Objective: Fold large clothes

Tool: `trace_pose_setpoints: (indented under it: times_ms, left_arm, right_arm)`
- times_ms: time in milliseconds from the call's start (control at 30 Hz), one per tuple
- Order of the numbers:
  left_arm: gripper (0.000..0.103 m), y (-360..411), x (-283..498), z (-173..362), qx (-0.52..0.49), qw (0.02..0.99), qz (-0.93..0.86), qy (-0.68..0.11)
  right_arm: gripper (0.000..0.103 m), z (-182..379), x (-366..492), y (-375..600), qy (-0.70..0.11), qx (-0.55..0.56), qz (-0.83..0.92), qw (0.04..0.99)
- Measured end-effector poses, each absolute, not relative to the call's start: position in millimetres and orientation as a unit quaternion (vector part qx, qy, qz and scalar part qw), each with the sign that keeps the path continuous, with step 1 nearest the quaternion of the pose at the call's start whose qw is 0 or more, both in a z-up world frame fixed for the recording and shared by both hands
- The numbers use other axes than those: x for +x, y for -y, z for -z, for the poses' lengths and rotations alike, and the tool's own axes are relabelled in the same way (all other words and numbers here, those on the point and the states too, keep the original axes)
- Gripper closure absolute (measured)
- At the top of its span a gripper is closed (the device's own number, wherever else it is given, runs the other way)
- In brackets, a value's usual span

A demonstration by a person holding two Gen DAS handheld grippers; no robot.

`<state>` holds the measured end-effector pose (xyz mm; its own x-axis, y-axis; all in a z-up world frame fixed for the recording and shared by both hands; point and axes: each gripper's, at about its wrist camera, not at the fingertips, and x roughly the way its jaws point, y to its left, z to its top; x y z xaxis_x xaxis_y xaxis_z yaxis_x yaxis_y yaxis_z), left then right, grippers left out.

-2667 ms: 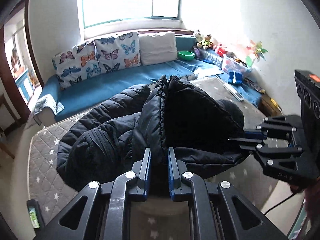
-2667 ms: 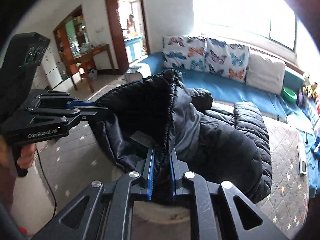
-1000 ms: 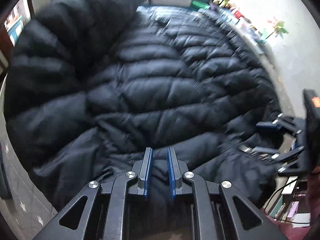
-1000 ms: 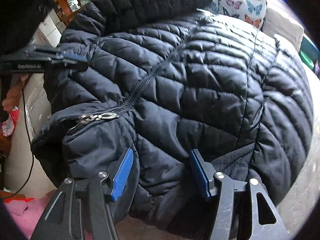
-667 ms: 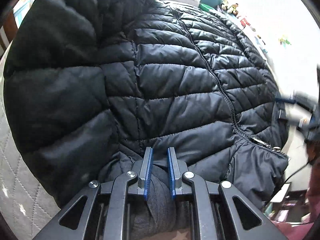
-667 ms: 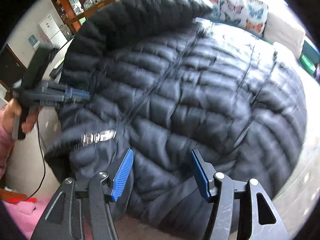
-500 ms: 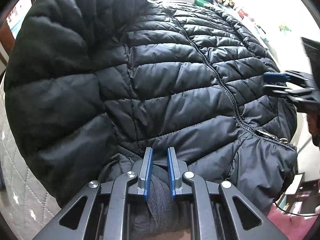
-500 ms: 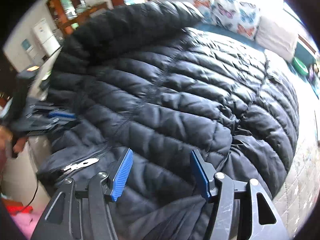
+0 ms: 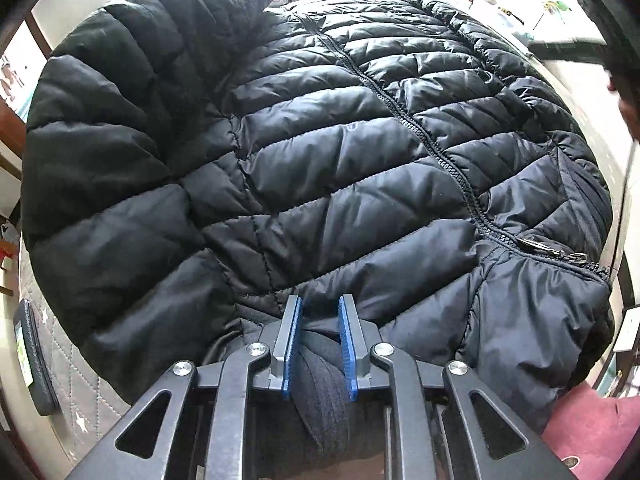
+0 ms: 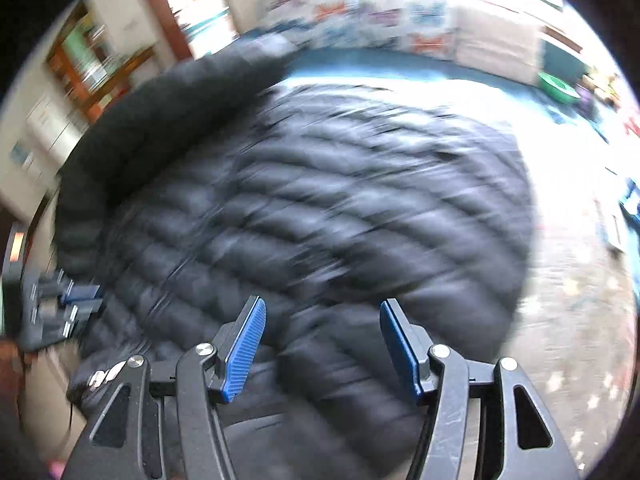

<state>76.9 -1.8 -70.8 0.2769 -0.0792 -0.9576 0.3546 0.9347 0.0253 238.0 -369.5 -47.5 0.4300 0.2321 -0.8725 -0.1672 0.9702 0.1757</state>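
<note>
Grey star-quilted bed cover [image 9: 80,396] carries the black puffer jacket [image 9: 320,152], spread flat, zipper closed. Left gripper [image 9: 319,344] has its jaws pinching the jacket's dark knit hem. Right gripper [image 10: 322,346] hovers above the blurred jacket, jaws spread wide, empty.

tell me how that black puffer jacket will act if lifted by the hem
Probably floppy: the puffer jacket lies slumped in soft quilted folds. Likely light for its bulk, given the puffy padding. The shiny shell may slip, though the left tongs are pinched on the knit hem, which looks grippier.
</note>
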Motion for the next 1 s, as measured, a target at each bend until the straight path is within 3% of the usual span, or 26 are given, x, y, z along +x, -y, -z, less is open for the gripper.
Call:
trace_pose_setpoints:
  times_ms: [300,800,867,900,933,967,1000]
  left_arm:
    - [0.081,-4,83,74,0.094,0.785,0.133,-0.598]
    - [0.080,-4,88,77,0.086,0.778,0.128,-0.609]
    - [0.080,-4,88,78,0.086,0.778,0.128,-0.610]
    - [0.080,-4,89,78,0.085,0.778,0.127,-0.610]
    - [0.080,-4,89,78,0.084,0.778,0.126,-0.610]
    - [0.080,-4,89,78,0.084,0.778,0.126,-0.610]
    - [0.080,-3,89,78,0.085,0.778,0.126,-0.609]
  right_arm:
    - [0.038,73,315,484,-0.500,0.147,-0.025,0.853]
    - [0.038,124,373,512,-0.491,0.234,-0.045,0.838]
    - [0.065,117,370,508,-0.481,0.220,-0.045,0.847]
    - [0.071,112,367,505,-0.479,0.208,-0.037,0.852]
    - [0.083,108,364,503,-0.476,0.197,-0.028,0.857]
    - [0.089,102,361,502,-0.471,0.185,-0.020,0.862]
    - [0.089,93,357,500,-0.464,0.172,-0.011,0.869]
